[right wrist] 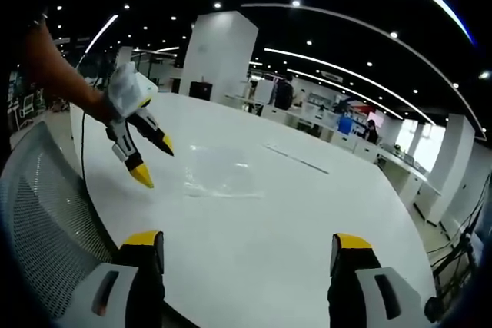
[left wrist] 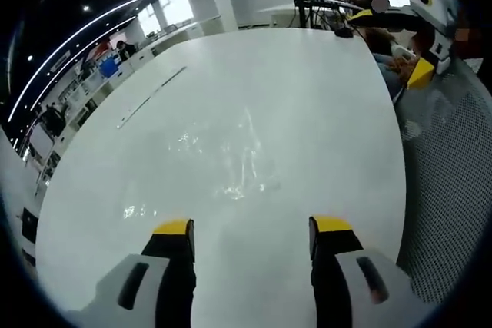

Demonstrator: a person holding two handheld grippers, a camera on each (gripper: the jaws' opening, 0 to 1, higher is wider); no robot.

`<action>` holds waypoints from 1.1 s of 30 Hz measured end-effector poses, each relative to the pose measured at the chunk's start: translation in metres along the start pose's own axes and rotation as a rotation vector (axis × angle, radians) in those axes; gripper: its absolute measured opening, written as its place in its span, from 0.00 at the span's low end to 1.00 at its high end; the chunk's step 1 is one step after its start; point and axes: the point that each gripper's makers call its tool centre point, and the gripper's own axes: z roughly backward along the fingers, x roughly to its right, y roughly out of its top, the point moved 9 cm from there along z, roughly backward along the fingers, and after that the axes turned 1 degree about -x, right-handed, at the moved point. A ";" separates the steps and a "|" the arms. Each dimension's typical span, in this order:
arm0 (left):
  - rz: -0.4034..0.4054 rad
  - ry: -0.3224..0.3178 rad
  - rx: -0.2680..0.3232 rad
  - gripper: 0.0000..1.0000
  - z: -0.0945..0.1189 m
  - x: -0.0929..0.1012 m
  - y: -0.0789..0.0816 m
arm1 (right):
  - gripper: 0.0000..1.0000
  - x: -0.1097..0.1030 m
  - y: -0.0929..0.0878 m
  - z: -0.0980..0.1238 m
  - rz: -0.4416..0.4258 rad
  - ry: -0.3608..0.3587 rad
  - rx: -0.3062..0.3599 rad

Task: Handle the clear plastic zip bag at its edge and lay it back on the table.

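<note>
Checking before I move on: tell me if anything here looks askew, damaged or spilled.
Nothing stands out. The clear zip bag lies on the white table, wrinkled but with no visible tear or spill. The left gripper and right gripper are open, apart from it.

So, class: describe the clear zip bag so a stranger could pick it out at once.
Start at the big white table. Near its middle, ahead of the left gripper, lies the clear zip bag, flat on the surface. It is see-through, so look for glinting wrinkles and faint edges against the plain white tabletop.
</note>
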 end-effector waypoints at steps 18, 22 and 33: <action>-0.007 -0.064 -0.015 0.46 -0.033 -0.003 0.029 | 0.85 0.000 -0.002 -0.001 -0.008 0.011 -0.020; -0.005 -0.081 -0.018 0.41 -0.038 -0.006 0.035 | 0.84 0.000 -0.002 -0.001 -0.006 0.012 -0.024; 0.090 -0.136 -0.048 0.25 -0.054 -0.007 0.033 | 0.83 0.001 -0.003 -0.001 -0.010 0.009 -0.030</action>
